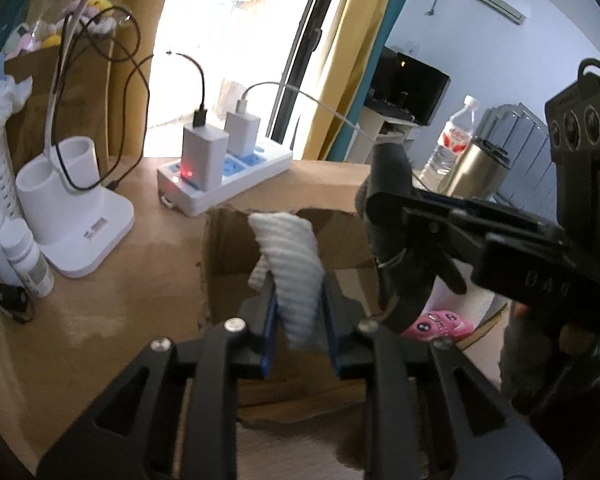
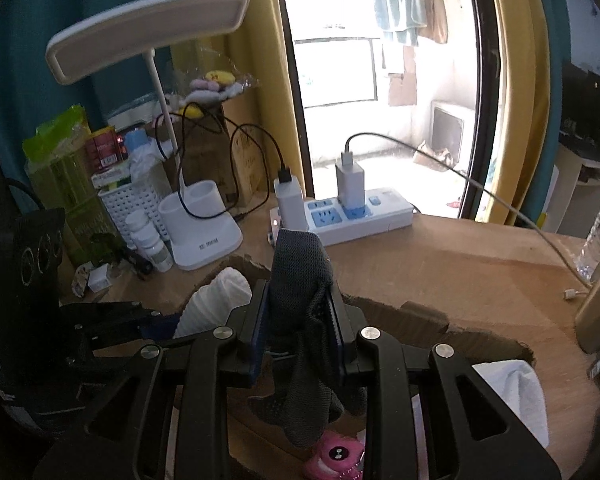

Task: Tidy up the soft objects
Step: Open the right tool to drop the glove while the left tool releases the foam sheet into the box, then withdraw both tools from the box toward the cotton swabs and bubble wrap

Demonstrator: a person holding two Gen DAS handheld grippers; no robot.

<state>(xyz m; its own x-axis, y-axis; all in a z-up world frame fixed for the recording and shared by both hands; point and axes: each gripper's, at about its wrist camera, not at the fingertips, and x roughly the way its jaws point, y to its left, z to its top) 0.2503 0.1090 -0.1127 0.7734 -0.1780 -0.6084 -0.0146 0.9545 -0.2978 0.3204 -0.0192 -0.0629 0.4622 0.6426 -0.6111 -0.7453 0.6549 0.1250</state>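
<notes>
The left gripper [image 1: 298, 312] has a white ribbed sock [image 1: 290, 268] between its fingers; the sock stands upright toward 12 o'clock, and whether the pads press it or have let go cannot be told. The right gripper [image 2: 298, 320] pinches a dark grey sock [image 2: 300, 300], its upper part poking up at 12 o'clock and its lower part hanging down toward 6 o'clock.

Both socks hang over an open cardboard box [image 1: 228, 256] on the bench [image 1: 100, 292]. In the box lie a pink plush toy [image 2: 338, 454], right below the grey sock, and a white cloth [image 2: 516, 396] at 4 o'clock from the right gripper.

Beyond the box, at about 12 o'clock, lies one white power strip [image 2: 380, 212] with two chargers plugged in. At 10 o'clock stands one white desk lamp [image 2: 204, 240], with two small white bottles [image 2: 150, 240] next to its base.
</notes>
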